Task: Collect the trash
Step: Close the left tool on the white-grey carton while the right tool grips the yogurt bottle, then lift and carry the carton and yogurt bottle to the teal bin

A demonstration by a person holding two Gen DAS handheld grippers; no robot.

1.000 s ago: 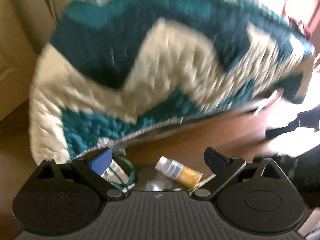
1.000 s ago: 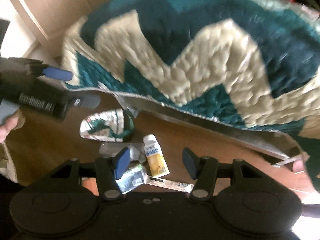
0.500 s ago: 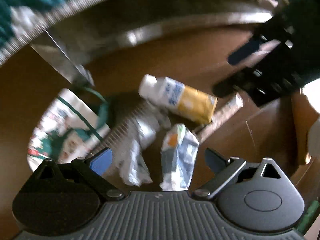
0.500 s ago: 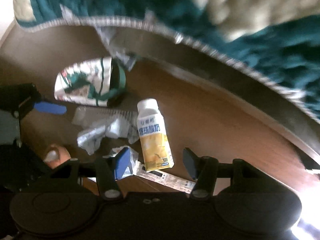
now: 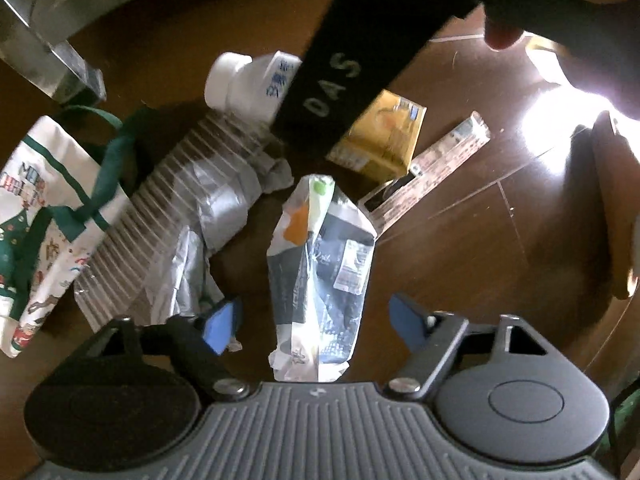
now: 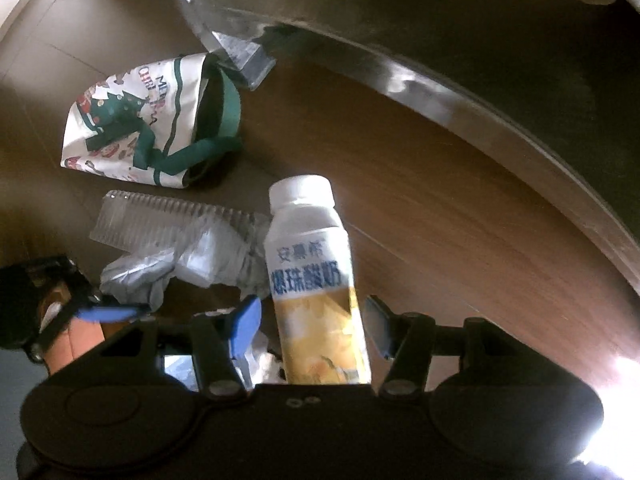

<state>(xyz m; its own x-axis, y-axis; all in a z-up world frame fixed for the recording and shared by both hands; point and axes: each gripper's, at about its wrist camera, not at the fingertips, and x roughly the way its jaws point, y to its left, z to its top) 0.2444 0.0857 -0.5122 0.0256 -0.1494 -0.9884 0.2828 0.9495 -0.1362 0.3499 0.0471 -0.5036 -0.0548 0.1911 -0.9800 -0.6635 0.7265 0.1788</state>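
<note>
Trash lies scattered on a brown wooden floor (image 5: pixel 460 264) beside a metal frame (image 6: pixel 420 80); farthest left is a white cloth bag (image 5: pixel 36 216) with green handles and a Christmas print, lying flat; touching its right edge is a ribbed clear plastic tray (image 5: pixel 160 196) with crumpled silver wrapping (image 5: pixel 224 204) on top of it; the left gripper (image 5: pixel 316 320) points down at the floor, and its jaws, which have just been closing, stand fairly wide with a crumpled snack packet (image 5: pixel 320 276) between the blue pads, neither pad touching it; right of the packet a long paper stick wrapper (image 5: pixel 432 176) lies slantwise, its near end just beside the packet; above these a white-capped yoghurt drink bottle (image 6: pixel 312 276) with a yellow lower label lies on its side, partly hidden in the left view by the dark body of the other tool; the right gripper (image 6: pixel 312 324) straddles the bottle's yellow part, jaws moderately apart, pads close to both sides but whether they press on it I cannot tell; a hand (image 6: pixel 80 332) shows at the left edge of the right view
</note>
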